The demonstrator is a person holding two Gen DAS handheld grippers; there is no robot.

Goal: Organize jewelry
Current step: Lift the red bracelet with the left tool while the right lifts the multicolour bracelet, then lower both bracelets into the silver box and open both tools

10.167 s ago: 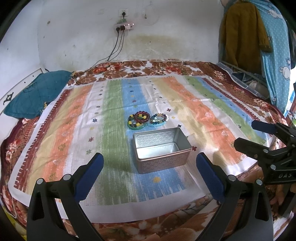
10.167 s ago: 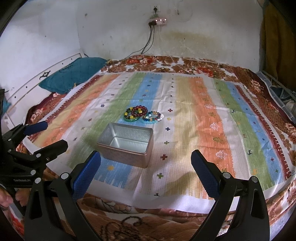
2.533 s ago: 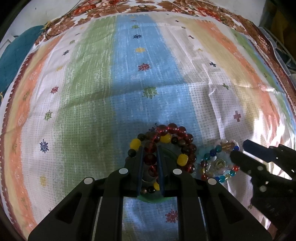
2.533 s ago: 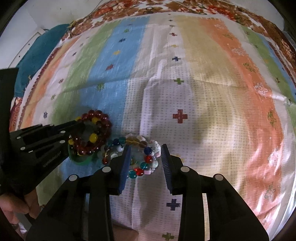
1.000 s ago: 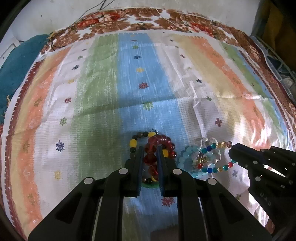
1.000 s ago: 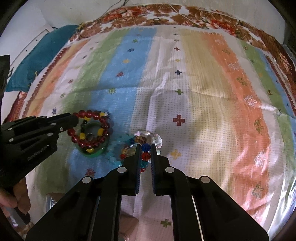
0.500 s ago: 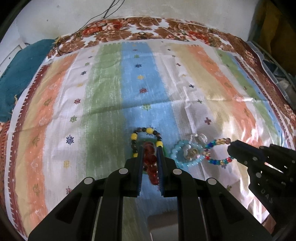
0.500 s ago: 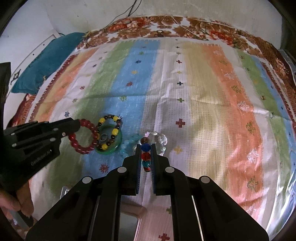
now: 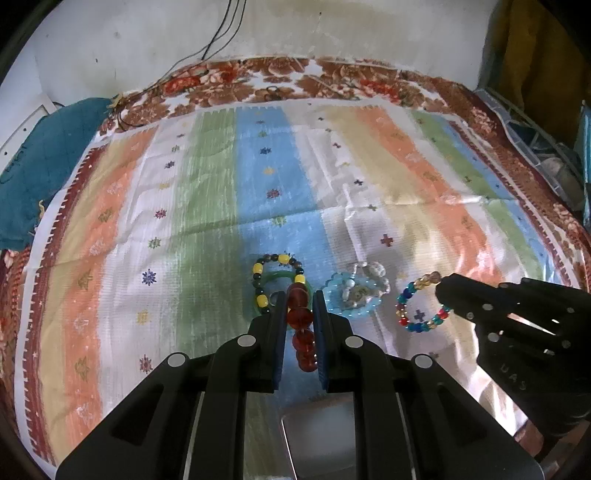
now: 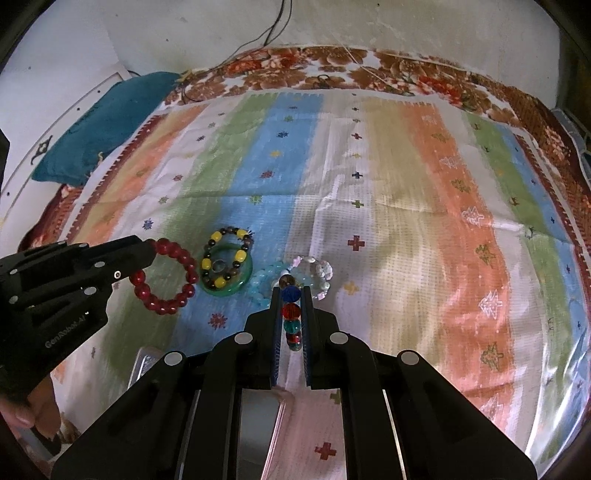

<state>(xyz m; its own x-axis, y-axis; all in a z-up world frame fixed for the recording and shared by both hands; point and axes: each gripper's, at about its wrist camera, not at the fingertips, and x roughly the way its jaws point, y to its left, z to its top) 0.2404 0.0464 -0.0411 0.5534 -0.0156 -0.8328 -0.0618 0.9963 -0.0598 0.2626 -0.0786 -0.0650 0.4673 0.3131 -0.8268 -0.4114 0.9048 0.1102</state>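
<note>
Striped cloth (image 9: 207, 206) in orange, green, blue and white covers the bed in front of you, and under it a brown flowered blanket (image 9: 332, 77) shows along the far edge. A teal pillow (image 10: 107, 122) lies at the far left corner, near the white wall (image 9: 332, 29), where dark cables (image 9: 221, 33) hang down.

At the bottom of both views you see a part of a metal box (image 9: 321, 435), close under your claws; its inside is too hidden to describe.

Your left claw (image 9: 300, 306) is closed on the red bead bracelet (image 10: 166, 275). In the right wrist view this bracelet hangs from the tip of the claw as a full ring, above the cloth. Your right claw (image 10: 291, 295) is closed on the multicolour bead bracelet (image 9: 421, 306), which has blue, red, teal and amber beads. In the left wrist view it hangs from the claw as a ring.

Between the two lifted bracelets, other jewelry rests on the blue stripe. A green bangle (image 10: 229, 275) lies flat, and a bracelet of black and yellow beads (image 10: 225, 254) lies on it. Just to the right is a light blue bead bracelet (image 9: 351, 299), touching a pale, pearly bracelet (image 10: 314, 271). A small metal ring (image 10: 218, 264) sits inside the bangle.

A thumb (image 10: 18, 413) of your left hand shows at the lower left of the right wrist view.
</note>
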